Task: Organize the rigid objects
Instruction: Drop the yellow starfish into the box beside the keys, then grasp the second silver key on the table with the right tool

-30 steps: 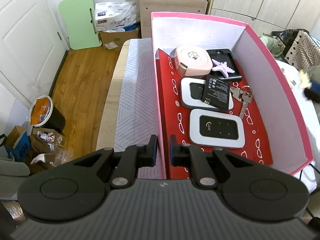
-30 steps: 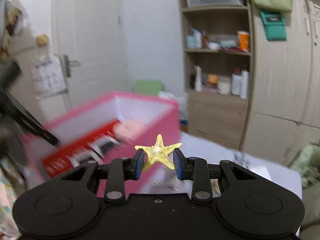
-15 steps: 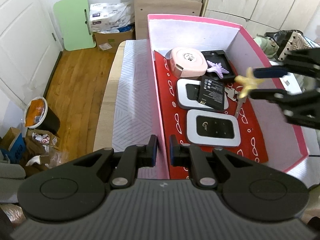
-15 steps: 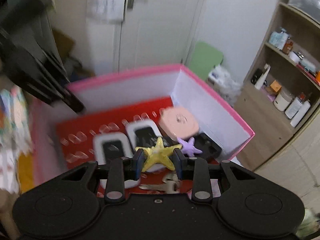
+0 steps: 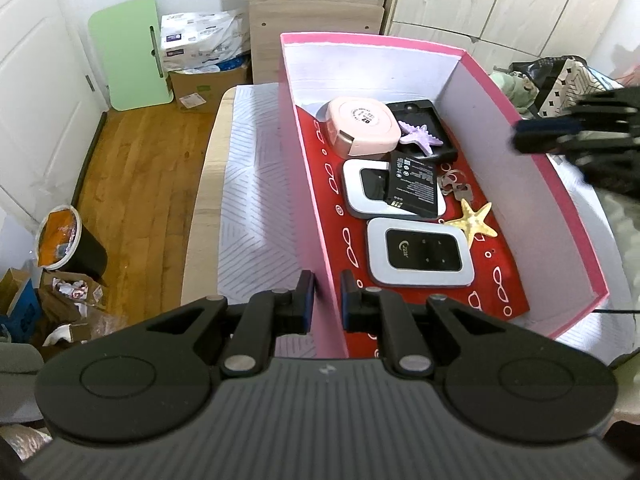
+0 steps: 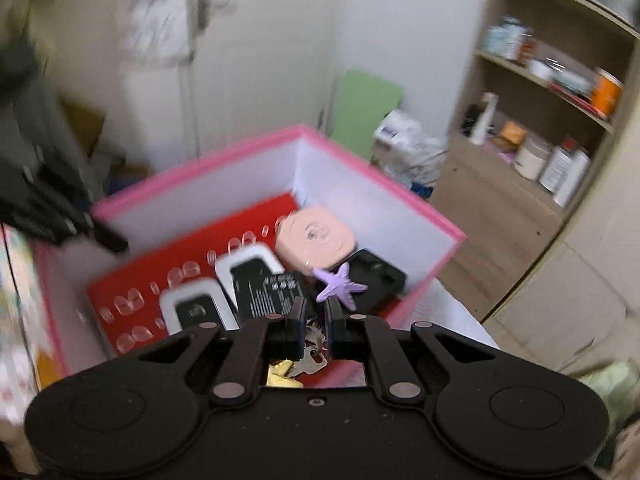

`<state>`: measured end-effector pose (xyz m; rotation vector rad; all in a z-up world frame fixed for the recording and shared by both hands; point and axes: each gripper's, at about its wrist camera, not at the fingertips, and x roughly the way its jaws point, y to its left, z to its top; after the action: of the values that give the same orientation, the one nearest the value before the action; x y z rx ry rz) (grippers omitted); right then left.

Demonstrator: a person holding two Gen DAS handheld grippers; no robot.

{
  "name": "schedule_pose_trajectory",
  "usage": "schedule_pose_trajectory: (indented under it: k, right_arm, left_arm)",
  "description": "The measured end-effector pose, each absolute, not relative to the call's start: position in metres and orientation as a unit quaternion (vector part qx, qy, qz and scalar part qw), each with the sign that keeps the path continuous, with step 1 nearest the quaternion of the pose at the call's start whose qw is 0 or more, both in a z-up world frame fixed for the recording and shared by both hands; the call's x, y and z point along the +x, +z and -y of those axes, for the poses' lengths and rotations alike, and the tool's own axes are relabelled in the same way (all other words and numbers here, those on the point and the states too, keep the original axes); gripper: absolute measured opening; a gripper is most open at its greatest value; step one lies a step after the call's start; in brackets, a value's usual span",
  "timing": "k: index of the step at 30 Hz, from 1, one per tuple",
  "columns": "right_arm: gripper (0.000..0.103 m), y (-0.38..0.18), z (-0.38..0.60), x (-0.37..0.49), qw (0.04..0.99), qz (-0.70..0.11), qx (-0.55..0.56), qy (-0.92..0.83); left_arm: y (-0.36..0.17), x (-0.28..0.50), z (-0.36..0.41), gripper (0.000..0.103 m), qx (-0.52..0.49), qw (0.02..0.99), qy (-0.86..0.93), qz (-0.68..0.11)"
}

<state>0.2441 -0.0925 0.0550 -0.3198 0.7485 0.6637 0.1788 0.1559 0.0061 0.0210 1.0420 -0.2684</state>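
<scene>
The left gripper (image 5: 323, 296), at lower centre, pinches the pink box's (image 5: 308, 216) near wall. The yellow starfish (image 5: 474, 222) lies on the box's red floor, right of centre. The right gripper (image 6: 315, 322) is closed and empty.

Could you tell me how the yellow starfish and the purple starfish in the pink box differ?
The yellow starfish lies on the red lining beside the keys; the purple starfish rests on a black case at the far end. The yellow one sits nearer the camera and looks larger. Both are five-armed, lie flat and are free of any tongs.
</scene>
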Motion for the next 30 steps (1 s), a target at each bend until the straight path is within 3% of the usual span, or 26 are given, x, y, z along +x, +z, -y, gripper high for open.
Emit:
schedule_pose_trajectory:
  k: [4, 10, 17, 25, 28, 30]
  right_arm:
    - [0.014, 0.057, 0.140, 0.221, 0.894, -0.338, -0.051, 0.290]
    - [0.019, 0.010, 0.193, 0.205, 0.906, -0.356, 0.038, 0.226]
    - [0.027, -0.031, 0.195, 0.219, 0.895, -0.391, 0.023, 0.212]
    - [0.060, -0.054, 0.163, 0.256, 0.884, -0.388, -0.039, 0.256]
    - [0.069, -0.069, 0.152, 0.259, 0.890, -0.365, -0.059, 0.268]
    - [0.068, -0.076, 0.149, 0.253, 0.902, -0.331, -0.065, 0.269]
  left_arm:
    - [0.006, 0.178, -0.156, 0.011, 0.009, 0.858, -0.133, -0.496]
    - [0.006, 0.177, -0.155, 0.011, 0.015, 0.861, -0.132, -0.490]
    - [0.006, 0.171, -0.148, 0.011, 0.041, 0.870, -0.121, -0.476]
    - [0.005, 0.165, -0.135, 0.008, 0.078, 0.877, -0.094, -0.465]
    - [0.003, 0.161, -0.135, 0.008, 0.073, 0.883, -0.087, -0.455]
    - [0.000, 0.159, -0.135, 0.008, 0.068, 0.886, -0.081, -0.451]
